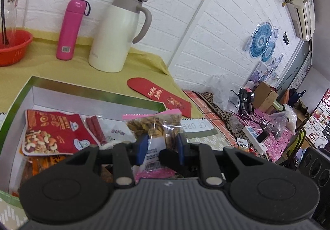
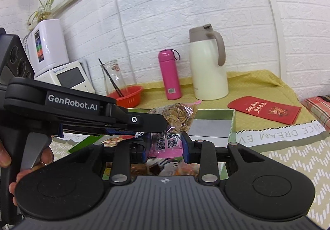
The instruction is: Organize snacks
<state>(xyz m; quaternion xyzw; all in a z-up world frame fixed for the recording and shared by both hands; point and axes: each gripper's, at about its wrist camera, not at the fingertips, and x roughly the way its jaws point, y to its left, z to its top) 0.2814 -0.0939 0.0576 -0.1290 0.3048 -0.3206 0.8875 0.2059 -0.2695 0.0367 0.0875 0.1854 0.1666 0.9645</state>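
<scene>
Both grippers hold one clear, pink-edged snack bag of brown pieces (image 1: pixel 156 126) above an open green-rimmed box (image 1: pixel 99 93). My left gripper (image 1: pixel 159 145) is shut on the bag's middle. My right gripper (image 2: pixel 166 144) is shut on the bag's pink end with QR codes (image 2: pixel 167 141); the left gripper (image 2: pixel 144 124) reaches in from the left and pinches the same bag. Inside the box lie a red mixed-nut packet (image 1: pixel 53 133), red sausage sticks (image 1: pixel 96 128) and orange packets (image 1: pixel 41 166).
On the yellow tablecloth (image 1: pixel 144 73) stand a white thermos jug (image 1: pixel 115 33), a pink bottle (image 1: pixel 71 27), a red basket (image 1: pixel 14 46) with a glass pitcher, and a red envelope (image 1: pixel 163 95). A cluttered bed (image 1: pixel 257 126) lies to the right.
</scene>
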